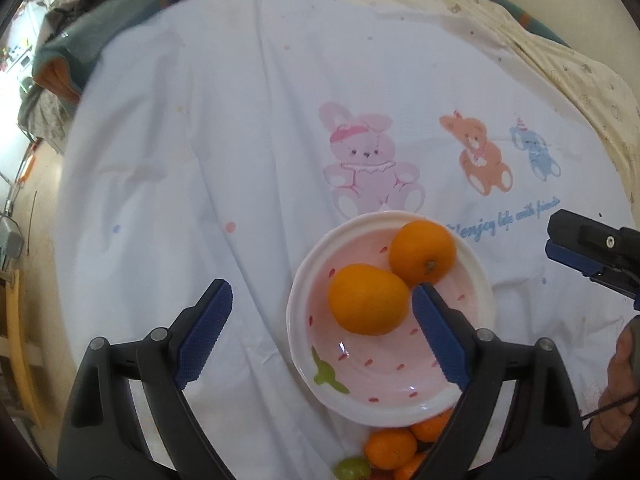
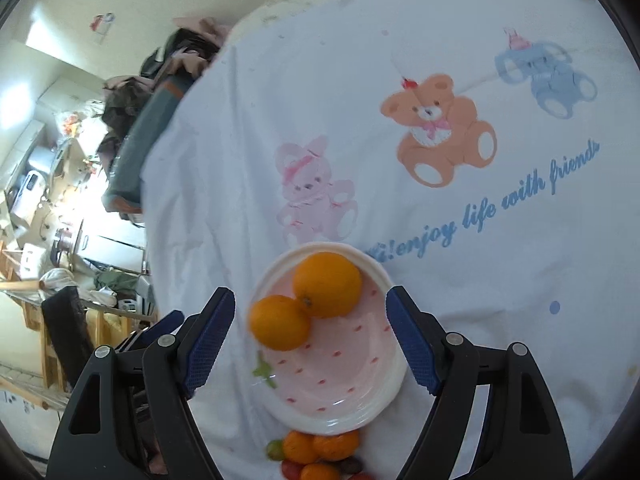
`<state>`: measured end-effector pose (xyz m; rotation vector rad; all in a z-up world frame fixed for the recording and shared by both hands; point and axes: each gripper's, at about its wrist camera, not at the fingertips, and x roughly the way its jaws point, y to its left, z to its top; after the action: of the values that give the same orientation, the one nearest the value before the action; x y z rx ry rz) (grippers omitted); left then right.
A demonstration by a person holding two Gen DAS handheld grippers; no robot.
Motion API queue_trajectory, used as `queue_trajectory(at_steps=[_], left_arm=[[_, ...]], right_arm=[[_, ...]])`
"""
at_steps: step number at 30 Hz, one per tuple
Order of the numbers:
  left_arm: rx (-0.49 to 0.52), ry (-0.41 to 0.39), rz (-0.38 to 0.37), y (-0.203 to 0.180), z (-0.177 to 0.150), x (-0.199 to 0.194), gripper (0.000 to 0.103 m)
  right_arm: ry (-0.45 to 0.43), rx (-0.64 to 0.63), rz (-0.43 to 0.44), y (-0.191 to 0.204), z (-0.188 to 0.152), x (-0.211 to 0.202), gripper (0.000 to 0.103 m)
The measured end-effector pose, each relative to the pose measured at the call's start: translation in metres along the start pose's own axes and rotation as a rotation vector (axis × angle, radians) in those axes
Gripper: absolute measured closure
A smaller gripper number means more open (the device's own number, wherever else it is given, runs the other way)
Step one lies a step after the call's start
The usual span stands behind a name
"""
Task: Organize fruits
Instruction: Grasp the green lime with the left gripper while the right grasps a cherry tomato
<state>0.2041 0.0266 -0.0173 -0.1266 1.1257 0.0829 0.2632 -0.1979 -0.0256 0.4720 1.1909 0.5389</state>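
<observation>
A pink strawberry-patterned plate [image 1: 400,376] [image 2: 340,392] lies on the white cartoon-print cloth and holds two oranges [image 1: 370,299] [image 1: 423,251], touching each other. They also show in the right wrist view [image 2: 280,323] [image 2: 327,285]. A pile of small oranges [image 1: 390,449] [image 2: 316,446], a green grape [image 1: 352,468] [image 2: 274,449] and dark fruits lies just below the plate. My left gripper [image 1: 320,324] is open and empty above the plate's left side. My right gripper [image 2: 310,332] is open and empty above the plate; it also shows in the left wrist view [image 1: 592,254].
The white cloth [image 1: 240,140] covers a round table, with a cream cloth [image 1: 560,64] under it at the back. A cluttered room with clothes and furniture [image 2: 60,200] lies to the left, beyond the table edge. A hand [image 1: 618,384] is at the right.
</observation>
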Motion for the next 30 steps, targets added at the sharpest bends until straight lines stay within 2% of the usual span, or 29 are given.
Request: queue_trajectory(at_steps=[5, 12, 18, 24, 27, 29, 30], left_arm=[[0.002, -0.023, -0.013, -0.003, -0.014, -0.031, 0.013], [-0.008, 0.014, -0.026, 0.002, -0.052, -0.056, 0.013], [0.030, 0.103, -0.028, 0.005, -0.094, -0.058, 0.013], [0.077, 0.235, -0.041, -0.001, -0.122, -0.029, 0.014], [0.076, 0.293, -0.058, -0.002, -0.129, -0.016, 0.024], [0.093, 0.334, -0.070, -0.005, -0.135, -0.005, 0.038], [0.094, 0.363, -0.076, -0.007, -0.137, 0.001, 0.039]], right_arm=[[-0.023, -0.102, -0.018, 0.027, -0.020, -0.032, 0.022], [-0.024, -0.127, -0.057, 0.028, -0.061, -0.062, 0.022], [0.011, -0.114, -0.082, 0.020, -0.100, -0.073, 0.022], [0.032, -0.061, -0.083, 0.003, -0.134, -0.072, 0.022], [0.039, -0.023, -0.078, -0.011, -0.143, -0.067, 0.022], [0.053, 0.016, -0.098, -0.021, -0.144, -0.062, 0.022], [0.056, 0.034, -0.097, -0.025, -0.144, -0.060, 0.022]])
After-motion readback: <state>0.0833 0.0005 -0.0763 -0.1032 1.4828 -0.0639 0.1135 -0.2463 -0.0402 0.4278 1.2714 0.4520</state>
